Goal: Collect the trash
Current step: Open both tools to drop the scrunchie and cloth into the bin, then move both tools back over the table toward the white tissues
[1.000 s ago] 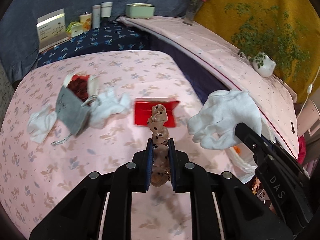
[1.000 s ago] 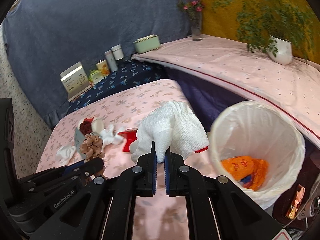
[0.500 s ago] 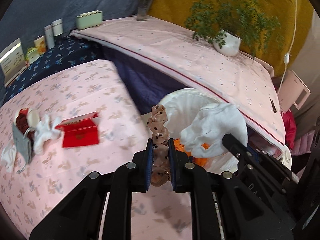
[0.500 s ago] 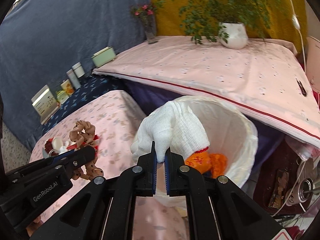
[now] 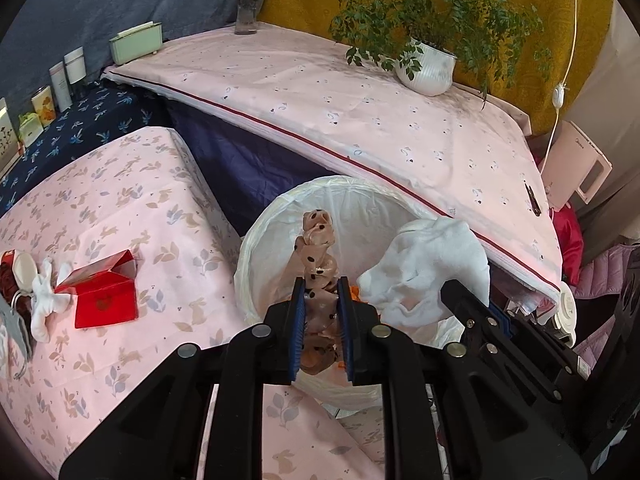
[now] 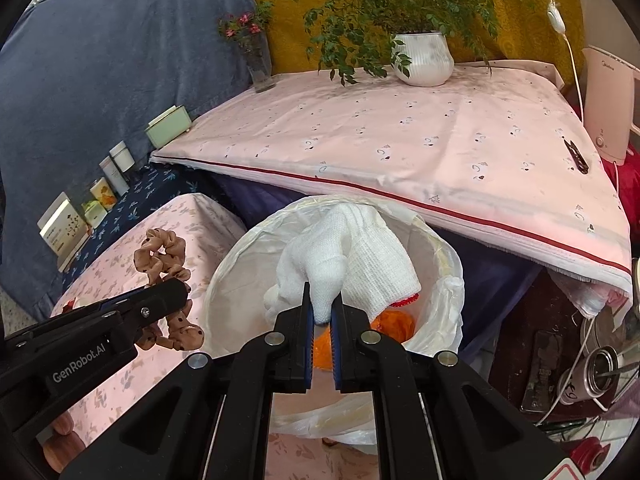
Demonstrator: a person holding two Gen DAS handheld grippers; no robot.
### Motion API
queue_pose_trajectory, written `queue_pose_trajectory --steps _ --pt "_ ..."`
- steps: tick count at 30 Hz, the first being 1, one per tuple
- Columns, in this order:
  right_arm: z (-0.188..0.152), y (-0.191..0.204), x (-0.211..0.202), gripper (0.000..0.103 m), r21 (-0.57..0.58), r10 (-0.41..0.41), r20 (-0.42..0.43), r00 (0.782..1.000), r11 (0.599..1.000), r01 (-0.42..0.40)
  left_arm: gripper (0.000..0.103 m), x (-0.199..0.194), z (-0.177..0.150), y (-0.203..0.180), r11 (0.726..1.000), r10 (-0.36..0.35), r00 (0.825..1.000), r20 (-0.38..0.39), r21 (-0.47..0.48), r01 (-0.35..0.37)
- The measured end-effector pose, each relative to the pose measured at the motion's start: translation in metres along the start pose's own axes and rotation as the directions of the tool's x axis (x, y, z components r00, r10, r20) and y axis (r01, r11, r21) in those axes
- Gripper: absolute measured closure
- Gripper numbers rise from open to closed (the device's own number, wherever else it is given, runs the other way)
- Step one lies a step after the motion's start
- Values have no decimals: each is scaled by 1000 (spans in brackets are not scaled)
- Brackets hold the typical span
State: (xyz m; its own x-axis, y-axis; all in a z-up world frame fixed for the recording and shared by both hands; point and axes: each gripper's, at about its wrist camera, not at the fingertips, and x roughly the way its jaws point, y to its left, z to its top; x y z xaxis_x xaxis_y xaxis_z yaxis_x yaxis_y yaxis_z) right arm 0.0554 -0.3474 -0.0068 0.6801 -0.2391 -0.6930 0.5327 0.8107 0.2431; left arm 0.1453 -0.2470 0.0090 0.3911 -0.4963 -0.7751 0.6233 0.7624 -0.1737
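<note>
Trash here is in both grippers, poised over the bin (image 5: 256, 248), which sits just ahead of and below them, its white liner open and some orange scraps (image 6: 394, 322) at the bottom. Off to the left of the left gripper, the table (image 5: 168, 216) bears more to collect: a red box (image 5: 105, 300), crumpled white tissue (image 5: 46, 300) and a grey pouch at the edge of view.

Right gripper (image 6: 321, 322) is clamped on a white glove (image 6: 352, 256), which hangs over the bin's mouth. Left gripper (image 5: 320, 304) is clamped on a spotted scrunchie (image 5: 318, 248), also over the opening, near its left rim.

Step in hand, as I judge it, is the drop. To do it well, bring the left one a little further over the middle so the scrunchie cannot catch the rim, then part both sets of fingers fully; the glove's knit may cling to the pads, so a small shake could help
</note>
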Motion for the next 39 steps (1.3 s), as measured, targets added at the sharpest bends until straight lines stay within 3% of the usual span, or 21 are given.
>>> queue_pose_trajectory --steps 4,6,7,8,16,39 --pt "1 0 2 91 4 -6 5 1000 1000 6 84 3 1 0 1000 8 1000 5 2 -8" --pt "2 1 2 83 4 -12 12 1000 1000 12 64 4 2 3 1000 15 1000 -3 -14 -15" --pt "3 0 2 72 7 -15 17 1000 1000 15 54 4 2 4 1000 19 1000 2 -23 -19" --pt "3 1 0 66 11 -18 28 999 1000 18 53 3 2 5 999 27 1000 11 -28 -27" --pt "4 5 -7 54 6 -30 46 998 1000 29 52 2 0 16 997 52 999 9 -53 -52" --pt "-6 49 -21 47 -59 13 55 998 998 -10 45 -30 -19 60 983 116 992 40 -146 -109"
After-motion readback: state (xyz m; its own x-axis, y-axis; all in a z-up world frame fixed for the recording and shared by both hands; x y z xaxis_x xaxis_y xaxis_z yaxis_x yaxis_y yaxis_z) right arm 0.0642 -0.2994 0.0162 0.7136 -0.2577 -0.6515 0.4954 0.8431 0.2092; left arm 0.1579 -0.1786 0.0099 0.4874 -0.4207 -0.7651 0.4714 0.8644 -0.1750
